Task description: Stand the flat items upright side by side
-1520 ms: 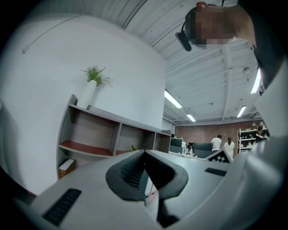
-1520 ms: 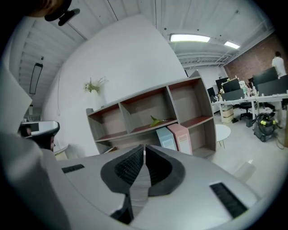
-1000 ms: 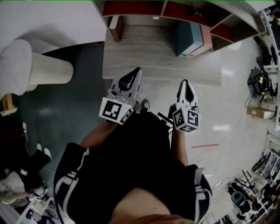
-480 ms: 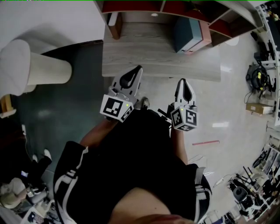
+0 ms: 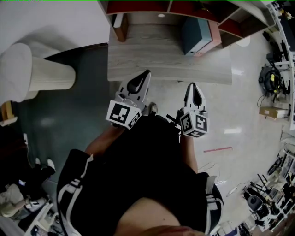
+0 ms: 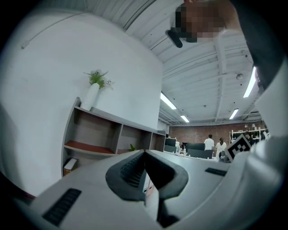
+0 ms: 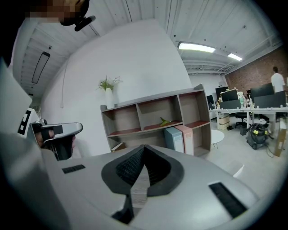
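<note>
Head view, white left gripper (image 5: 146,73) and white right gripper (image 5: 193,86) jaws together, empty, teal and pink flat boxes (image 5: 196,34) upright at one o'clock in wooden shelf (image 5: 171,6), gripper views add white vase of greenery (image 7: 108,97) on top

A grey wood-grain tabletop (image 5: 166,60) fills the upper centre of the head view. An open wooden shelf unit (image 5: 152,9) runs behind it along the top edge. In the shelf's lower right compartment a teal box file (image 5: 193,34) stands upright, with a pink box file (image 5: 213,39) just beside it on the right. A flat pale item (image 5: 120,20) rests in the lower left compartment. A white vase (image 7: 108,98) stands on the shelf's left end.

At the left edge is a white ribbed cylinder (image 5: 53,76), with a dark floor mat (image 5: 69,120) below and right of it. The left gripper (image 5: 146,73) and right gripper (image 5: 193,85) hang side by side at the tabletop's lower edge. A red tape strip (image 5: 217,149) lies on the floor, lower right of them.
</note>
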`<action>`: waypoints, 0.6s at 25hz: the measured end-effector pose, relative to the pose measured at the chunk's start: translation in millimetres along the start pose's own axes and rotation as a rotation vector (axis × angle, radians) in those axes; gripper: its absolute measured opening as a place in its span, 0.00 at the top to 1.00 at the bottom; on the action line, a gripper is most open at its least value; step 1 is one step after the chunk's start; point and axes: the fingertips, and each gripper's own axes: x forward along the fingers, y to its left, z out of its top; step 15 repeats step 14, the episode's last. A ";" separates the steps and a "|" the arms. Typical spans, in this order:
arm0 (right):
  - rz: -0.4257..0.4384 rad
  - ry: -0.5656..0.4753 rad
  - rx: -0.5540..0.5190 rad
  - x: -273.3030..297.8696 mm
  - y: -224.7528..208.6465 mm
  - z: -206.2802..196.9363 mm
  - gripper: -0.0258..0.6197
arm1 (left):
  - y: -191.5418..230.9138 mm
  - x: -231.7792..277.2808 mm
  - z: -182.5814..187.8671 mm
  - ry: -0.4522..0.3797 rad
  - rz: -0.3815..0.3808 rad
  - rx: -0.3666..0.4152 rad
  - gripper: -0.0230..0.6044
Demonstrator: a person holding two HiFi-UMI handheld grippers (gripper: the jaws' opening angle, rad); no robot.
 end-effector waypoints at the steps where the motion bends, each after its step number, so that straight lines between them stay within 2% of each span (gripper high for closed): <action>1: 0.000 0.000 0.000 -0.8 0.1 -0.3 0.92 | -0.5 -0.5 -0.4 0.000 0.000 -0.001 0.93; 15: -0.001 -0.008 0.006 -7.6 0.2 0.7 0.92 | -5.3 -3.7 -0.7 -0.004 -0.004 -0.006 0.93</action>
